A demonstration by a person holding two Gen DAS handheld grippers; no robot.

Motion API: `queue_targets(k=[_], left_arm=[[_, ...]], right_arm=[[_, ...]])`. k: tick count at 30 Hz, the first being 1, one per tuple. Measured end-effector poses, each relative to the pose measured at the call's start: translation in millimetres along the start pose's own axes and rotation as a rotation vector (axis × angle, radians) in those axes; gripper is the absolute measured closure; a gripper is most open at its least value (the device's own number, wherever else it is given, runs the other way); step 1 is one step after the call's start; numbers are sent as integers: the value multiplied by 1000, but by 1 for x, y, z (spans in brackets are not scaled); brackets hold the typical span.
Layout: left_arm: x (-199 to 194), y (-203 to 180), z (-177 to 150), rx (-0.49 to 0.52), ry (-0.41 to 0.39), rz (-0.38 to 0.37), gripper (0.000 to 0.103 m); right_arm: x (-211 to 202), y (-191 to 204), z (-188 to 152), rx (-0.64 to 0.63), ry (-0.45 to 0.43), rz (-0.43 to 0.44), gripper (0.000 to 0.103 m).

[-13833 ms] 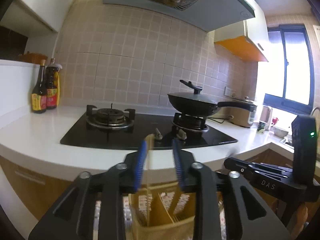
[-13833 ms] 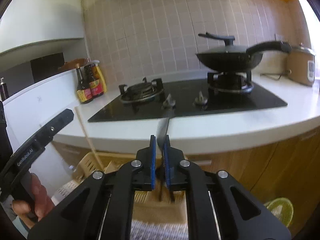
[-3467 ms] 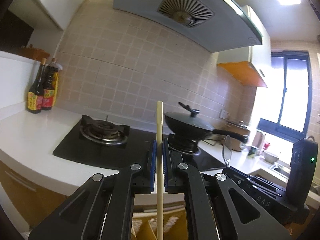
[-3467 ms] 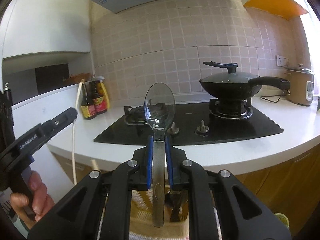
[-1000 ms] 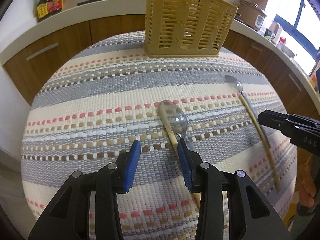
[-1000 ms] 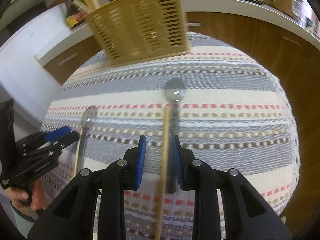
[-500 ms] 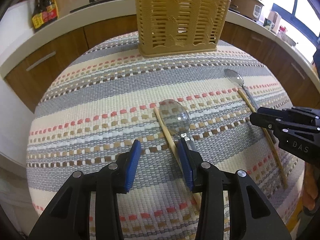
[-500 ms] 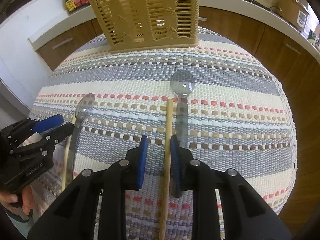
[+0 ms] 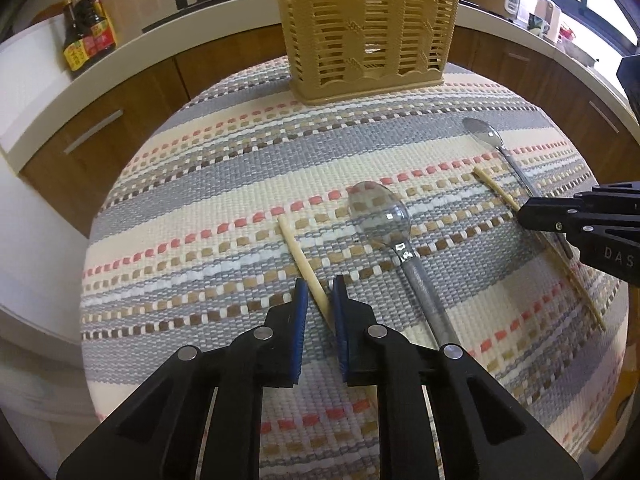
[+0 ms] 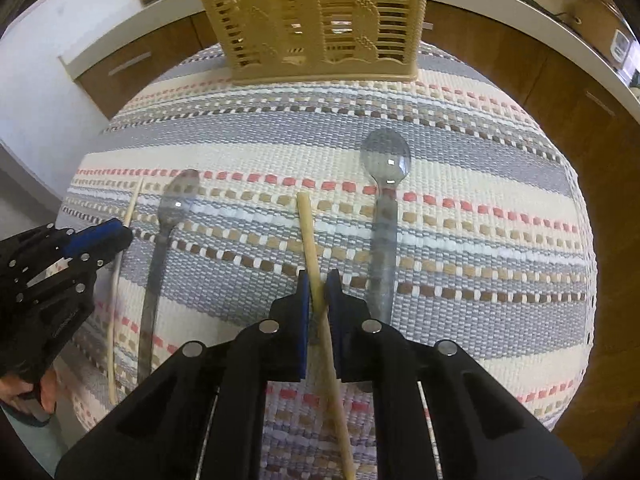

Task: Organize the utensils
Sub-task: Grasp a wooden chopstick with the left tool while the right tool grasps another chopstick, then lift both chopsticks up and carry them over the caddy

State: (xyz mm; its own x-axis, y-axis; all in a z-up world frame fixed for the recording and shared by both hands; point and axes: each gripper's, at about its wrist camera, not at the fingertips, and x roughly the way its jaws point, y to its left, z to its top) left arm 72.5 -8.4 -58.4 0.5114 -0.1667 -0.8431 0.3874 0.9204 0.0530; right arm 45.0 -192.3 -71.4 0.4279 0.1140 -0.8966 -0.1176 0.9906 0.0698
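Observation:
A tan slotted utensil basket (image 9: 366, 28) stands at the far edge of a striped woven mat (image 9: 224, 184). My left gripper (image 9: 318, 294) has its blue pads around a wooden chopstick (image 9: 298, 250) lying on the mat, with a small gap left; a clear spoon (image 9: 380, 216) lies just right of it. My right gripper (image 10: 318, 284) has its pads close around a second chopstick (image 10: 310, 224), with another clear spoon (image 10: 385, 168) to its right. The basket (image 10: 320, 12) shows ahead in the right wrist view too.
A white counter with wooden cabinets (image 9: 132, 92) curves behind the mat. Sauce bottles (image 9: 86, 38) stand on it at the left, a stove beyond. The right gripper shows at the right edge (image 9: 580, 220) of the left wrist view.
Both grippers have lowered to the mat and narrowed around the two chopsticks. The left one shifted left, from beside the spoon to the chopstick.

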Motion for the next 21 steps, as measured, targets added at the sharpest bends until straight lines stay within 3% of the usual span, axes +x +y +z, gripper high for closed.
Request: queue_targets(k=[6,10,11,12,15,21], left_arm=[[2,2,5,-8,57,-20,79],[3,-3,6,14,79,2,80],[3,-3,6,17,76,-1,87],[2,-5,6,20,69,-4,96],[0,-4,3,6,38,1,99],[-37,5,8,-49,-133,-86,99]], right_arm=[[1,9,3,-77,67,-51,95],[5,15,8,-103,95,-75,95],[5,16,8,-108,88,-82,95],[6,19,7,-116,83,-88,97],[10,24,9,-110,59,-86,99],[-15,19,14,-79,-51,25,99]])
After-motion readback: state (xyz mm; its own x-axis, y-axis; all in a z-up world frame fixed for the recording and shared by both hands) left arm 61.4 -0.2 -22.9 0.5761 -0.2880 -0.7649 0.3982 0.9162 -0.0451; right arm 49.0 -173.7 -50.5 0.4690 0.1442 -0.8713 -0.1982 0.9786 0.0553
